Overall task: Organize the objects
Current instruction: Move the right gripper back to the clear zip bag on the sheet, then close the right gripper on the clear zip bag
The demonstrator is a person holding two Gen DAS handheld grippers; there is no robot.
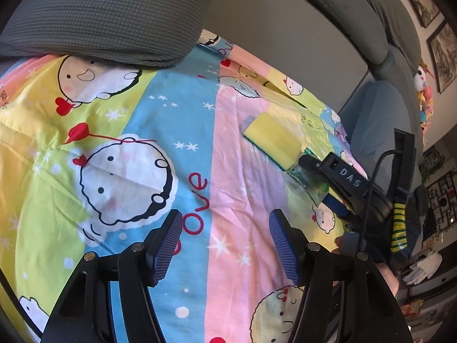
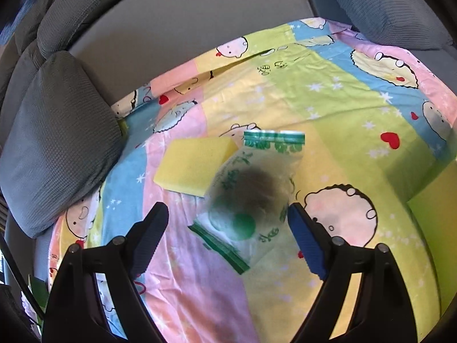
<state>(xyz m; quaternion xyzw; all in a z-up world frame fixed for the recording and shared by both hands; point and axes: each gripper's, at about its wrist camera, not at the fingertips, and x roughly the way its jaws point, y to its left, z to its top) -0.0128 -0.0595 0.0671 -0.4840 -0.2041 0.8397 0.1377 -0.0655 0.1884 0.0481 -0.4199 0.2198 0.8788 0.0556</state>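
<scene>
Cartoon-print sheet [image 2: 328, 108] over grey sofa, yellow sponge [image 2: 194, 168] touching clear green-printed bag [image 2: 257, 200] at its 10 o'clock, right gripper [image 2: 228, 223] wide open around bag, left gripper [image 1: 225, 245] open, empty.

Bright daylight, strong fisheye bending with dark corners; the clear packet [image 2: 251, 197] looks blurred.

Your right gripper [image 1: 320, 168] hides most of the bag [image 1: 305, 183]; bag [image 2: 251, 197] covers sponge [image 2: 191, 168] corner; bag's dark contents unclear
</scene>
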